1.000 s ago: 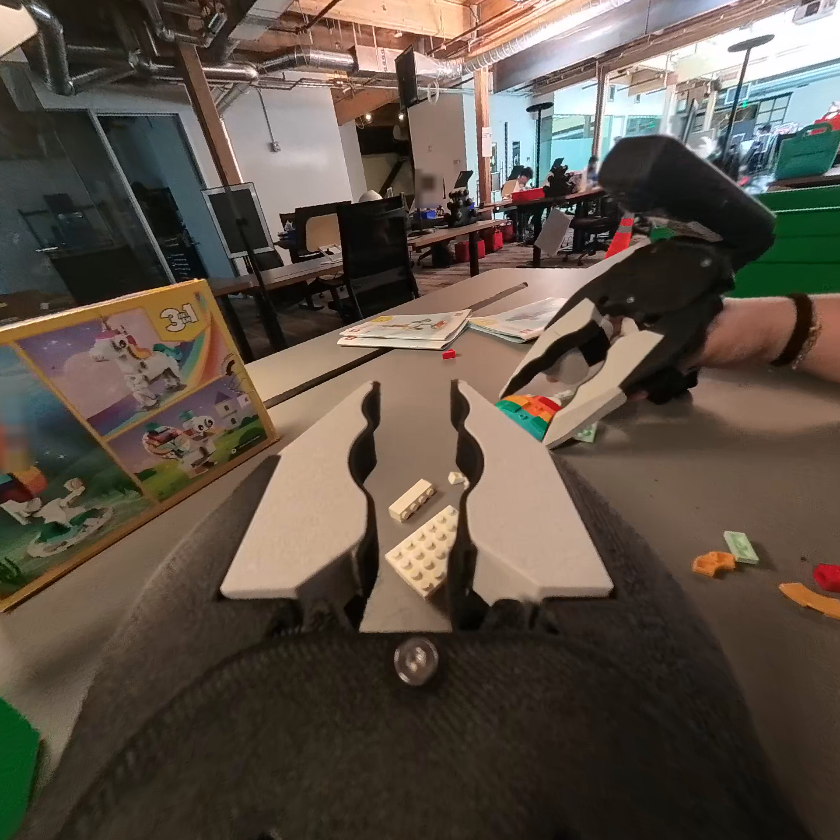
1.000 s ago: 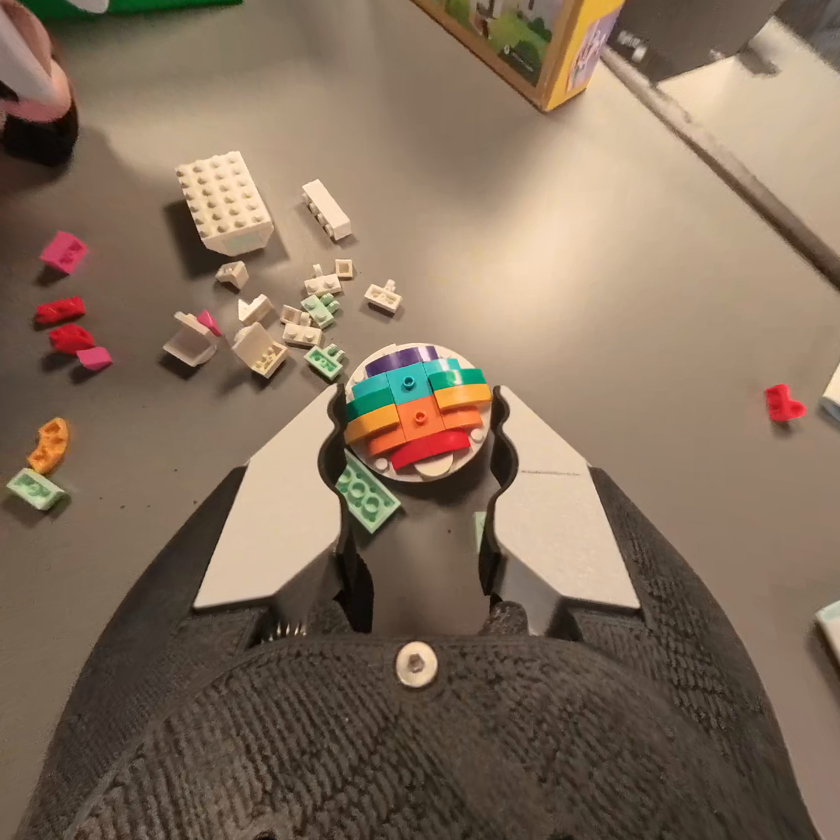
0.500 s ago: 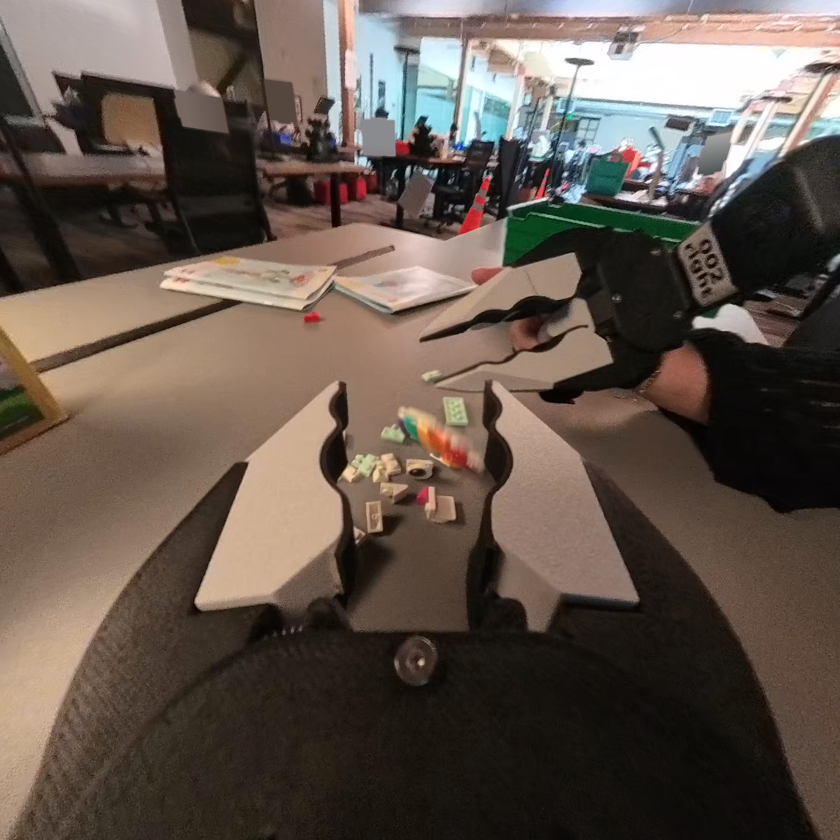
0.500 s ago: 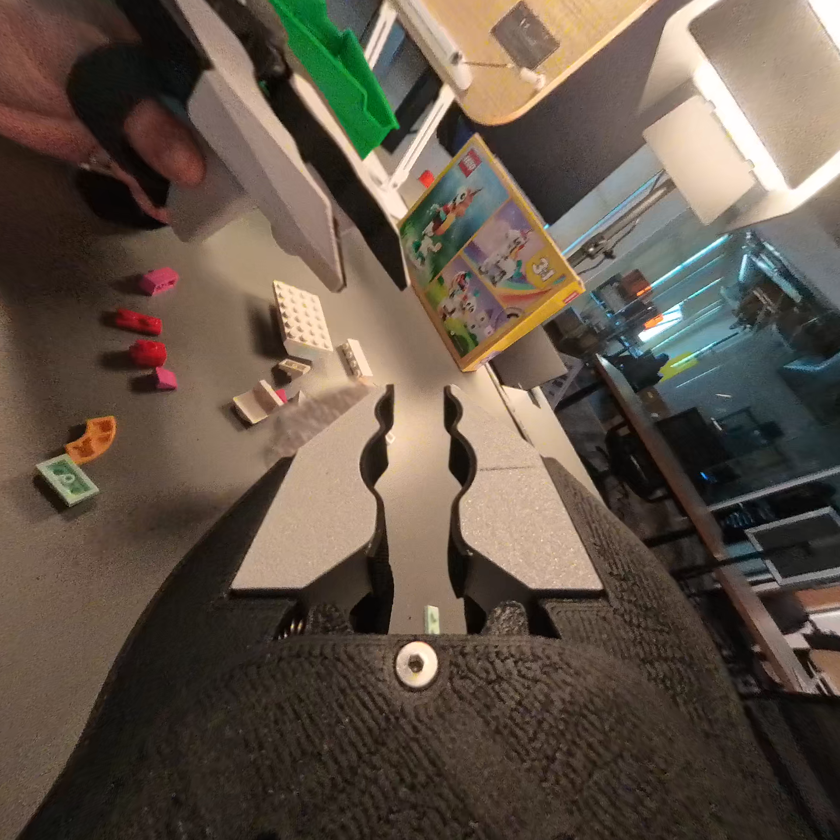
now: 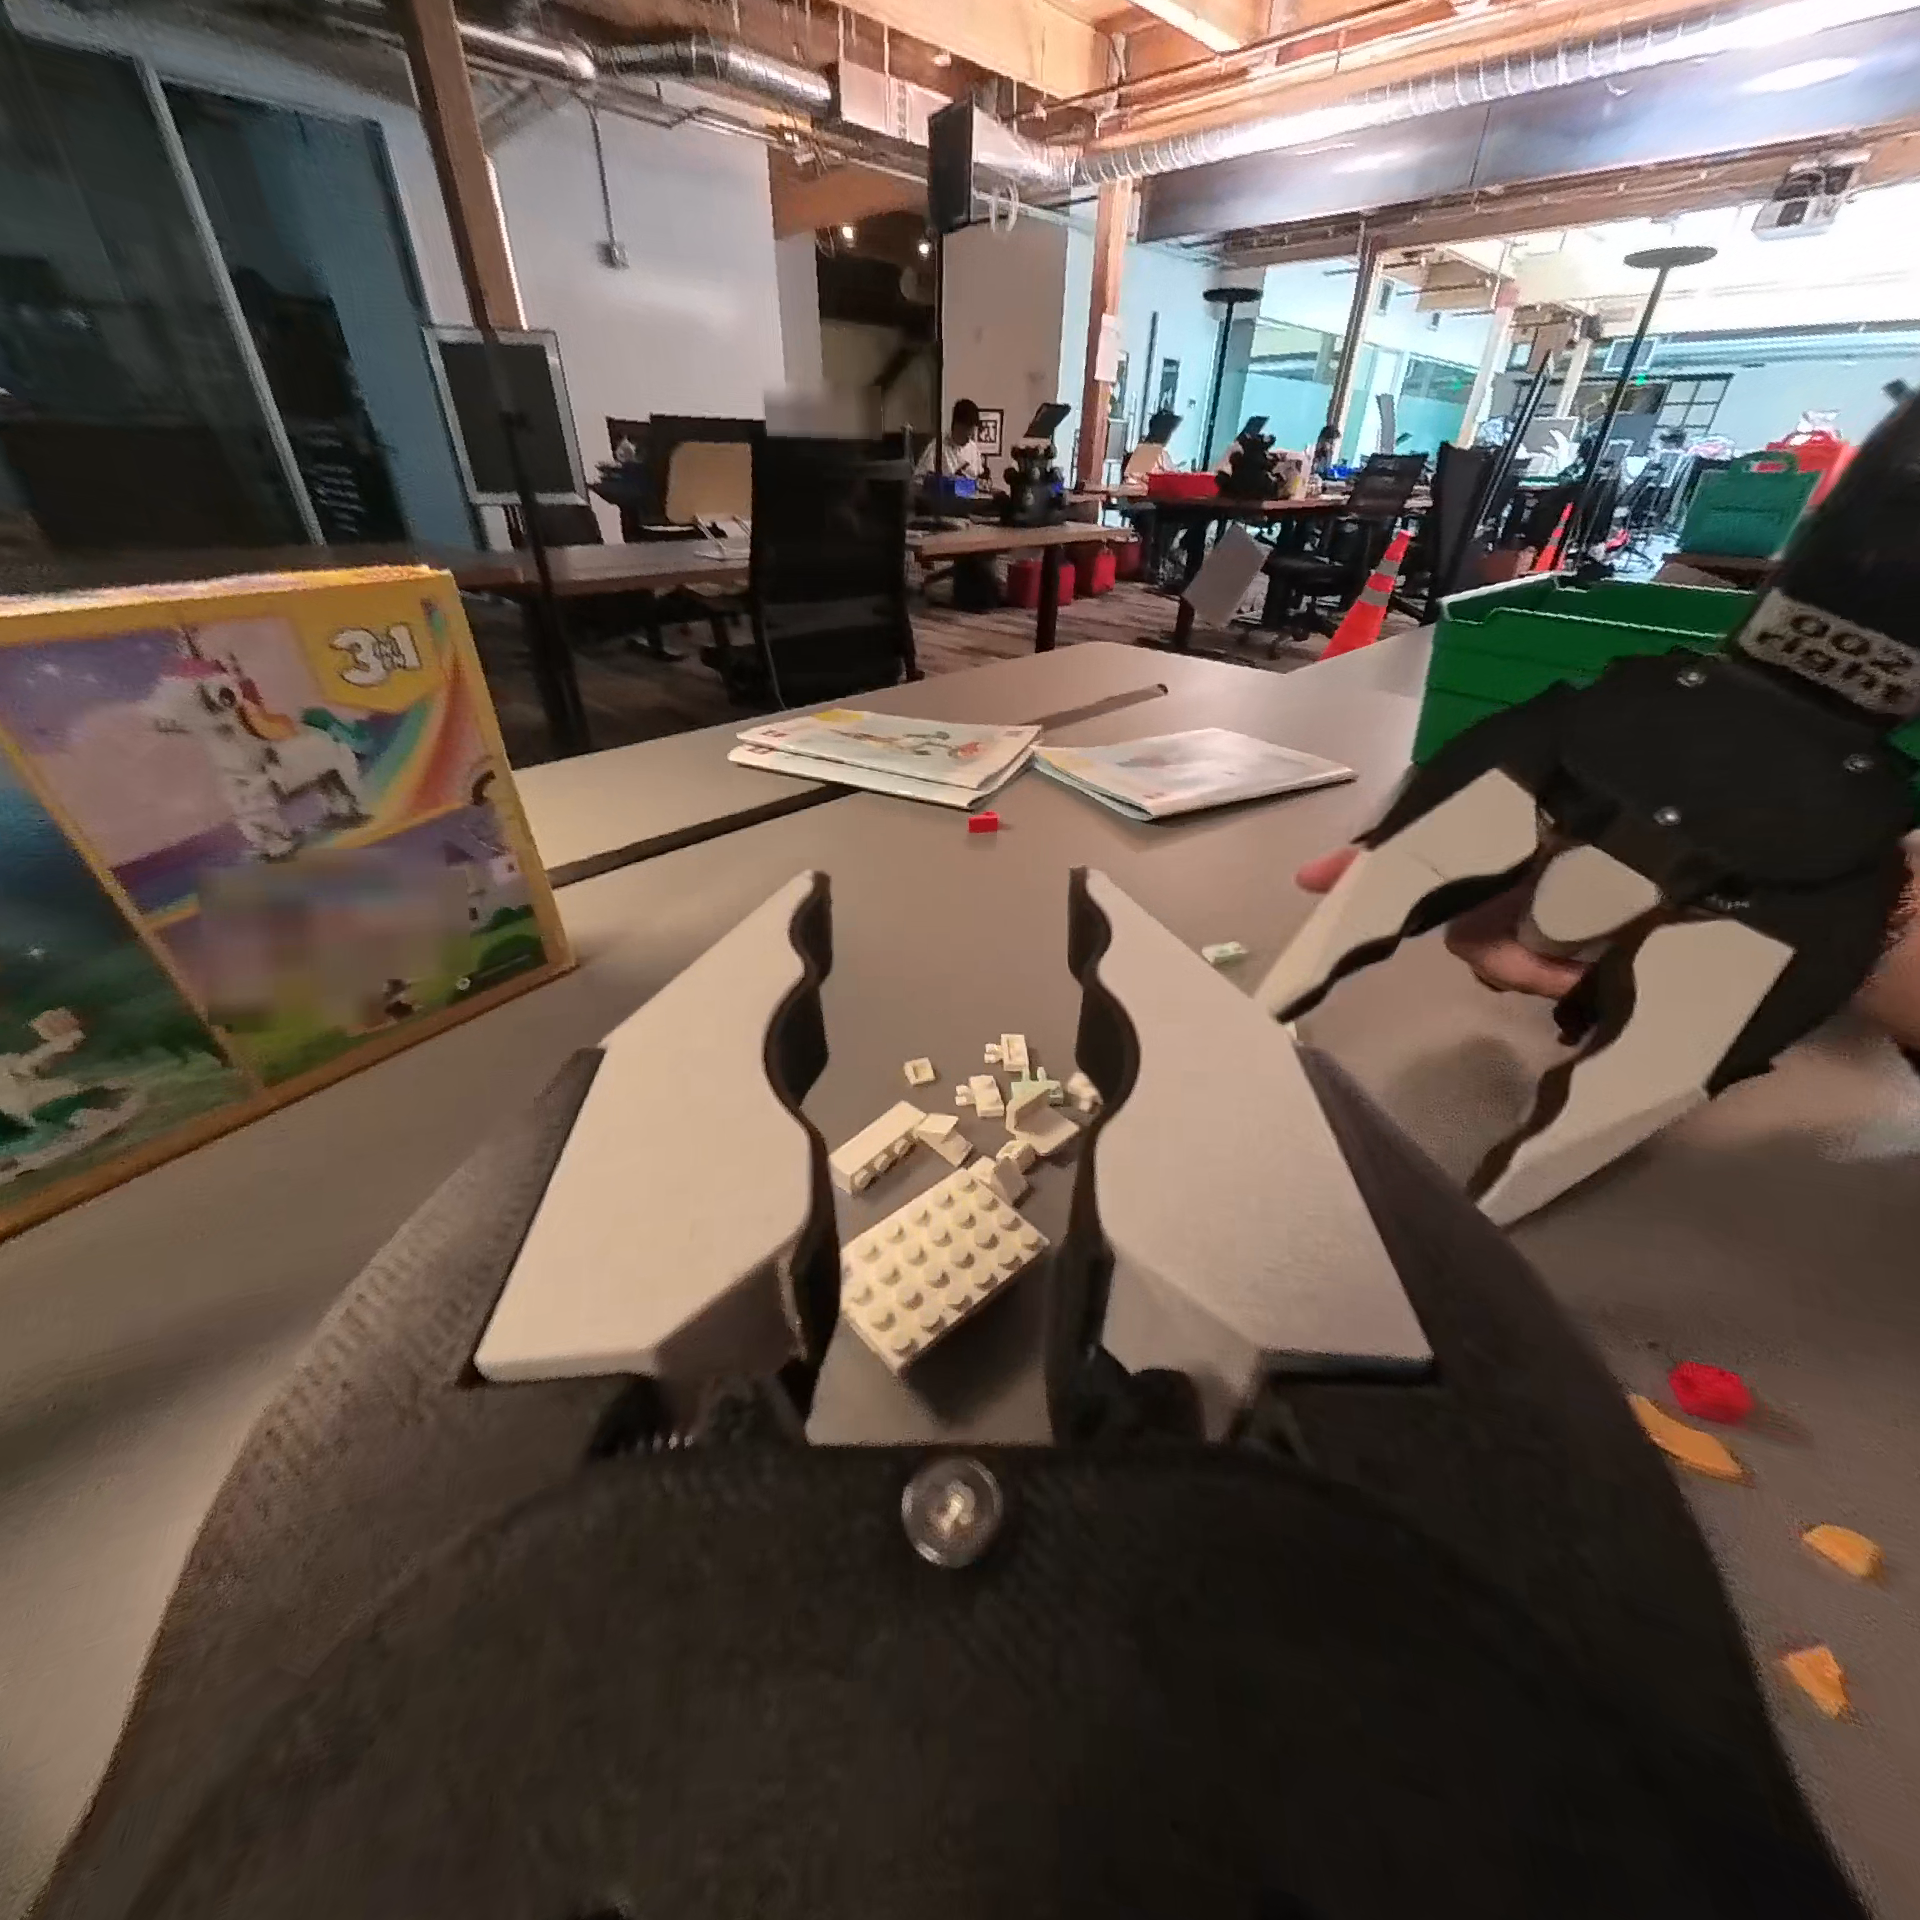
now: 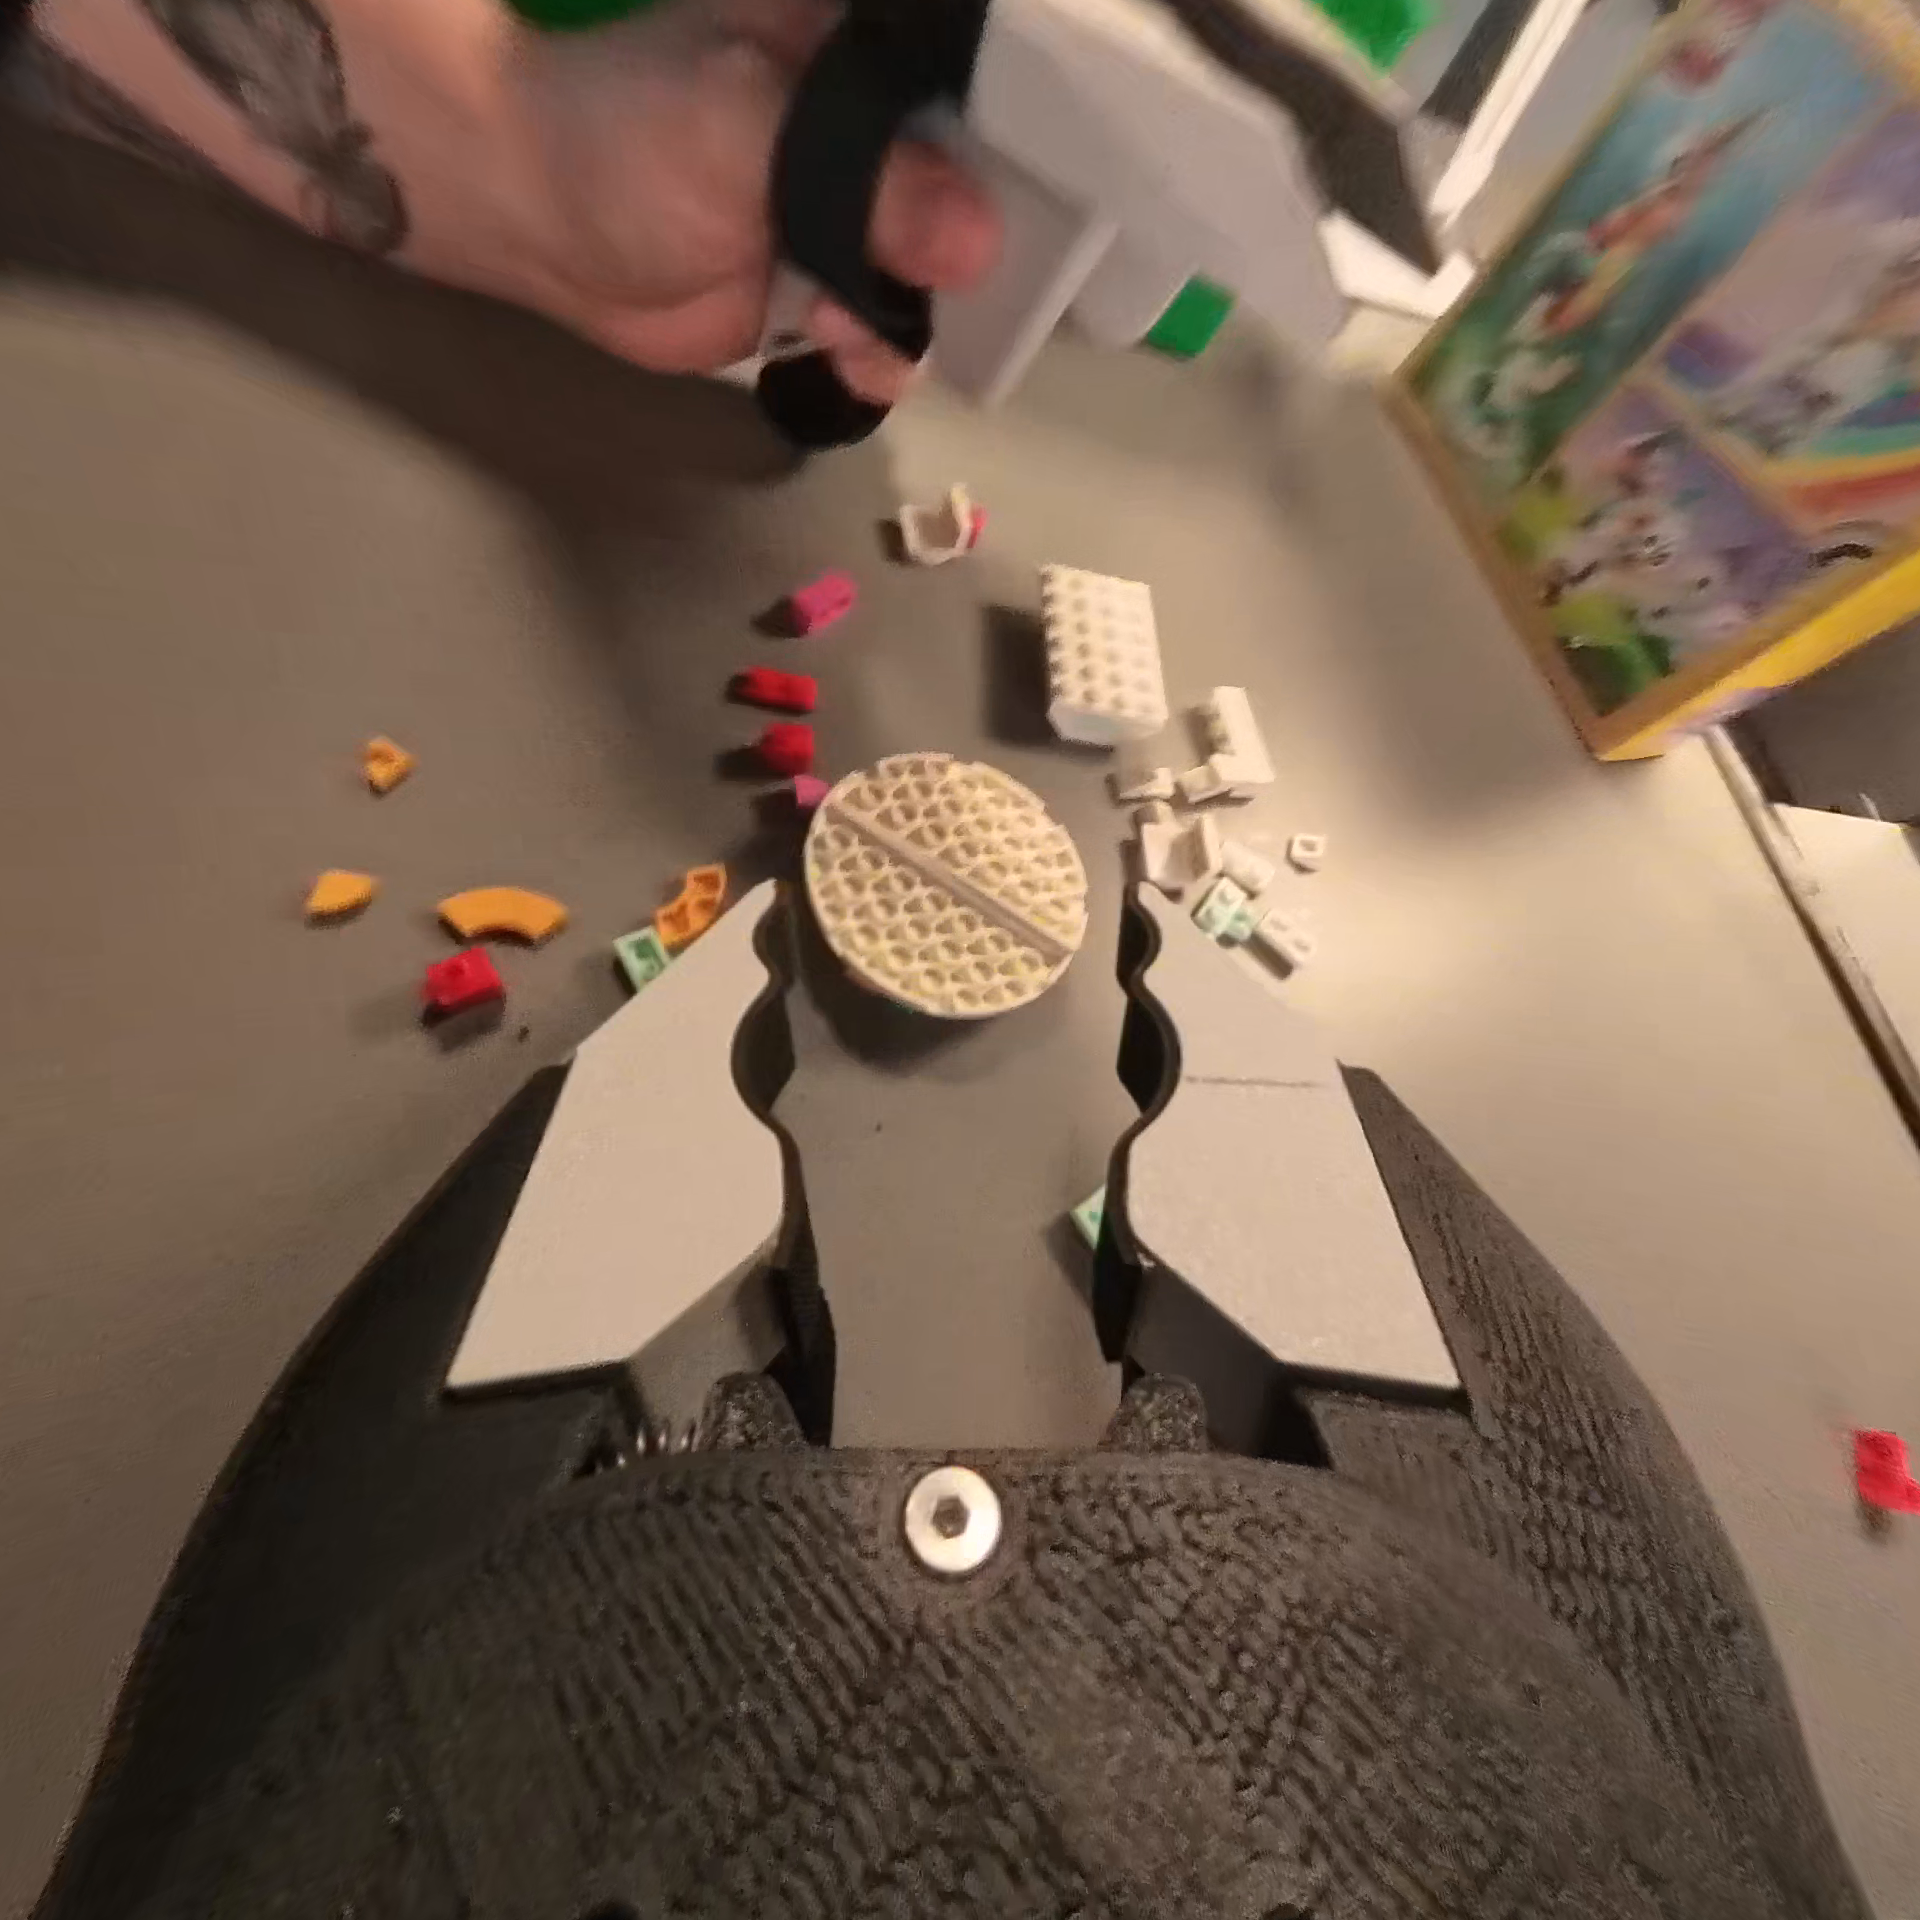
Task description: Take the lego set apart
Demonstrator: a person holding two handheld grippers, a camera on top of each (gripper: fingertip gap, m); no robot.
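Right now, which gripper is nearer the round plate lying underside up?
Right. The right gripper is open with the round plate just beyond its fingertips, lying on the table. The left gripper hovers farther back, past the white brick block.

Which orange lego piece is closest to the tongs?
The curved orange piece, lying right beside the tip of the right tongs' left finger, next to a mint plate. The other orange pieces lie farther out to the left.

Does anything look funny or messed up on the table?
Yes: the round plate lies upside down between the open right gripper fingers, its hollow underside showing. Loose coloured and white pieces lie scattered around it.
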